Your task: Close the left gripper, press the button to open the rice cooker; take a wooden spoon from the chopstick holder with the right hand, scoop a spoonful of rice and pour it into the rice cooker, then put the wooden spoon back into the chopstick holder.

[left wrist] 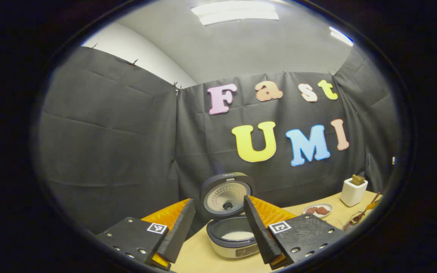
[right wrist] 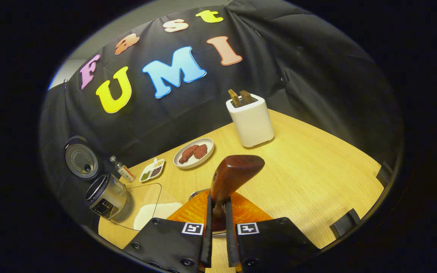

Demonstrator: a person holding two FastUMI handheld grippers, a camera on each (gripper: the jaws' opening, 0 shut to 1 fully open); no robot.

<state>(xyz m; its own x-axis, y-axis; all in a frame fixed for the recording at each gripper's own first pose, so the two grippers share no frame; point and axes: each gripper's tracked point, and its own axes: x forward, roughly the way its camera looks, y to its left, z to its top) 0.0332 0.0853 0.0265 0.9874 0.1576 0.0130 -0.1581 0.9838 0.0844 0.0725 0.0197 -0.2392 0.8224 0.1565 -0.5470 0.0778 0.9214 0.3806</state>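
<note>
- Counter (right wrist: 317,167): light wood, carries everything; black cloth wall behind it.
- Rice cooker (left wrist: 233,237): one, lid (left wrist: 226,195) up and standing open, white rice visible in the pot. In the left gripper view it sits straight ahead, framed between the two fingers. In the right gripper view it's far left near the counter edge, well apart from the right tongs.
- Toaster (right wrist: 250,119): one, white, back of the counter near the wall, two brown slices sticking out of the top.
- Clear container (right wrist: 146,206): one, transparent, just beside the cooker, white rice piled inside.
- Plate (right wrist: 194,152): one, white, two dark red pieces on it, between toaster and cooker.
- Small divided dish (right wrist: 152,170): one, white, dark and green fillings, just left of the plate.
- Small bottle (right wrist: 123,169): one, tilted, between the divided dish and the cooker.
- Left tongs (left wrist: 218,227): fingers spread wide, nothing between them, raised above the counter in front of the cooker.
- Right tongs (right wrist: 217,227): clamped on the wooden spoon (right wrist: 231,176), both fingers pressing its handle; bowl end points up and away over the counter. Spoon is out in the open; a metal rim shows just under the fingers, can't tell what it belongs to.
</note>
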